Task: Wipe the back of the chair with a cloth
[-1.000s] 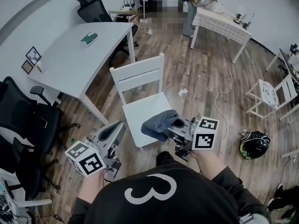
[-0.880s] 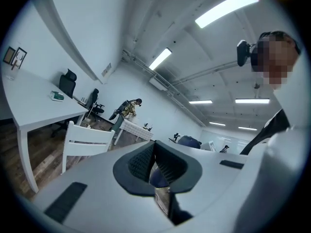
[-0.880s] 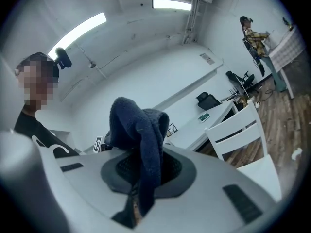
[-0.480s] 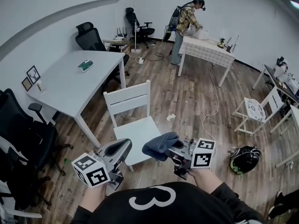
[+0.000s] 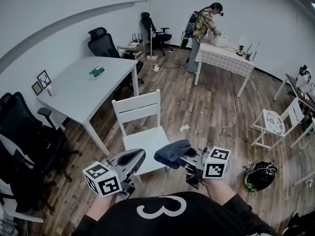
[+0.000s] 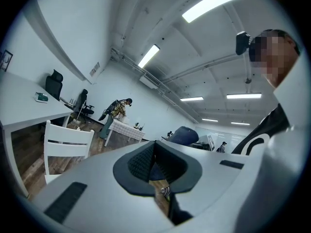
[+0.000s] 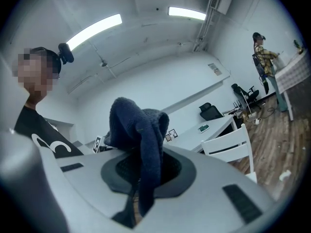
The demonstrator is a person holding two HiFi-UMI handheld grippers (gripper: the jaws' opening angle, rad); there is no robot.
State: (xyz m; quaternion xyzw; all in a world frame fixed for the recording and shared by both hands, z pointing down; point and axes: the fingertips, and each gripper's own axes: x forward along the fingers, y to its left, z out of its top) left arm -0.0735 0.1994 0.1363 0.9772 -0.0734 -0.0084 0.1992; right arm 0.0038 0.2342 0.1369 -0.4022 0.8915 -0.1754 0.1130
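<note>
1. My right gripper [image 5: 184,157] is clamped on the cloth [image 5: 172,150]. In the right gripper view the dark blue fabric is pinched between my pads, bunched in a lump above them, with a strip trailing below.
2. My left gripper [image 5: 132,157] carries nothing. In the left gripper view my pads meet at the tips with nothing between them.
3. I hold both grippers low in front of my chest, jaws pointing away from me, the left beside the right with a gap between them.
4. The white chair [image 5: 138,109] stands just ahead of me on the wood floor [image 5: 206,107], its back on the far side.
5. In the head view the cloth lies over the near right corner of the seat [image 5: 145,140] and the left jaws lie over its near edge. I cannot tell whether either touches the seat.
6. The cloth is clear of the chair's slatted back.
7. A white table [image 5: 83,90] stands to the left of the chair, close to its back.
8. A scrap of paper [image 5: 184,128] lies on the floor to the chair's right.
9. A dark helmet [image 5: 260,175] rests on the floor to my right.
10. Far across the room a person [image 5: 203,28] stands at another table [image 5: 224,58].
</note>
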